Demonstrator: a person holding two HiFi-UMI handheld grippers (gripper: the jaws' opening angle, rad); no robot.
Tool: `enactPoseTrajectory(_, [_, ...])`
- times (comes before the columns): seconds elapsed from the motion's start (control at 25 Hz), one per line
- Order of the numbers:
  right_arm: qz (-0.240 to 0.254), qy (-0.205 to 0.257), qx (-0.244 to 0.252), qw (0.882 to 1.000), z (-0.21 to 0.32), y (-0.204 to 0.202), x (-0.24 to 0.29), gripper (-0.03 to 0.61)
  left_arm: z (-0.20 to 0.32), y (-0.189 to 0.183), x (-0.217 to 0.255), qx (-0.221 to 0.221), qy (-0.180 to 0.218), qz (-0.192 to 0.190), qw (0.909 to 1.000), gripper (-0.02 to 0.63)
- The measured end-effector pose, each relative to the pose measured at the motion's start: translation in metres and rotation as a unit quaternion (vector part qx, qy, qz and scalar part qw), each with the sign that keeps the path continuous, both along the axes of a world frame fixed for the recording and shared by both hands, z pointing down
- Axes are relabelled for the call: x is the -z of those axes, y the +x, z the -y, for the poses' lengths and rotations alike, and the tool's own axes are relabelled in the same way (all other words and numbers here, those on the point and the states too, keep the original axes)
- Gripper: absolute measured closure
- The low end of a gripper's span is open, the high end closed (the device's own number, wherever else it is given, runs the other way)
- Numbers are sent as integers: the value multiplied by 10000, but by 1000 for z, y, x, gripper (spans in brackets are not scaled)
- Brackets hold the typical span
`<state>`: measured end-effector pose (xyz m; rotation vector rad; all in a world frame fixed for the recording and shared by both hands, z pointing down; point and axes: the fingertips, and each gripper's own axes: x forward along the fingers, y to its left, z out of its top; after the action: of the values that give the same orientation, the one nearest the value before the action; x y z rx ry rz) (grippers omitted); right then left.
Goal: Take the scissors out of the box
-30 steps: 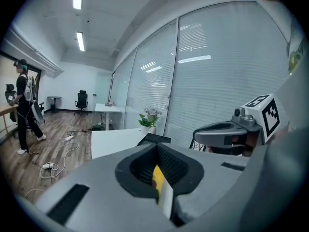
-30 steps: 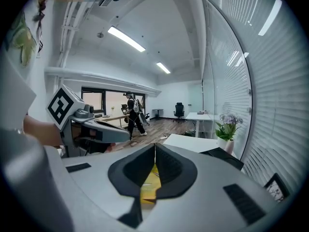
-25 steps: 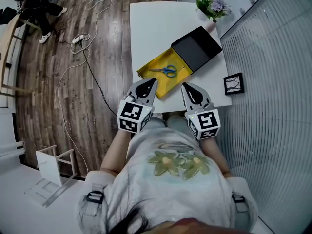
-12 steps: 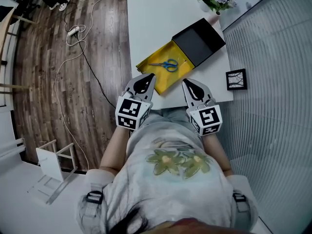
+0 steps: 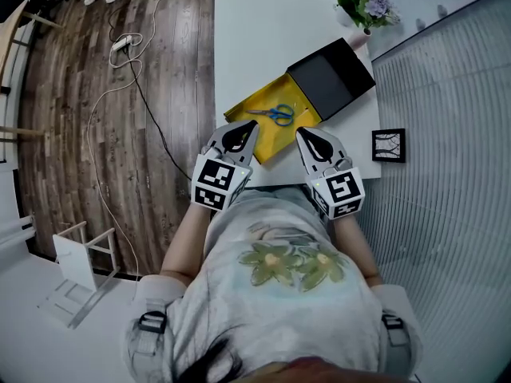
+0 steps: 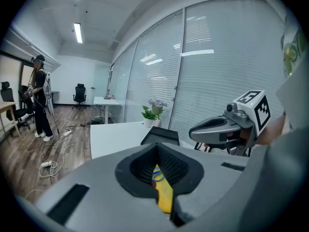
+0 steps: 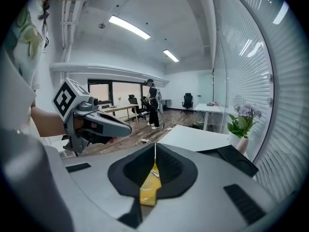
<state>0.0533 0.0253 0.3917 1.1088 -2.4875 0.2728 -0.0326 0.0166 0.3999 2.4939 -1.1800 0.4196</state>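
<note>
Left tool: jaws closed tip to tip and nothing between them. In the left gripper view you see only a strip of yellow through the hollow behind the tips. Right tool: the same, jaws together and empty. Both hang at the near edge of the white counter, just below centre frame in the head view, side by side and pointing up-frame at the box.

Just beyond the tips is the open box's shallow yellow-lined tray, set on a diagonal. Its black rectangular half butts against the tray's upper-right end.

The small blue-handled scissors lie flat on the yellow lining, about mid-tray. Blades point to frame left, handle loops to the right. They are clear of both tools and not yet touched.

Handling, as a judgement:
- Light and stiff; no give under the jaws.
- Thin metal blades lying flush on the lining are likely slippery and hard to get under.
- The plastic loops stand thicker and offer more to bite on. Take hold there, or across the pivot just left of the loops.
- You must open a tool before going in. The right tool looks closer to the handle end.
- The tray may slide when nudged, so the left tool could steady its near edge.
</note>
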Motion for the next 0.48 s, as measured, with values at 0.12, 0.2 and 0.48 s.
enactPoseTrajectory(0.12, [-54, -60, 176, 9998, 10, -4, -7, 569, 10, 0, -8, -1, -81, 52, 10000, 607])
enactPoseTrajectory(0.2, [-130, -125, 289, 9994, 16, -5, -14, 569, 17, 1, -9, 19, -118, 49, 9999, 607])
enactPoseTrajectory(0.48, [-207, -331, 472, 9981, 38, -5, -35, 568, 40, 1, -17, 21, -294, -11, 9996, 607])
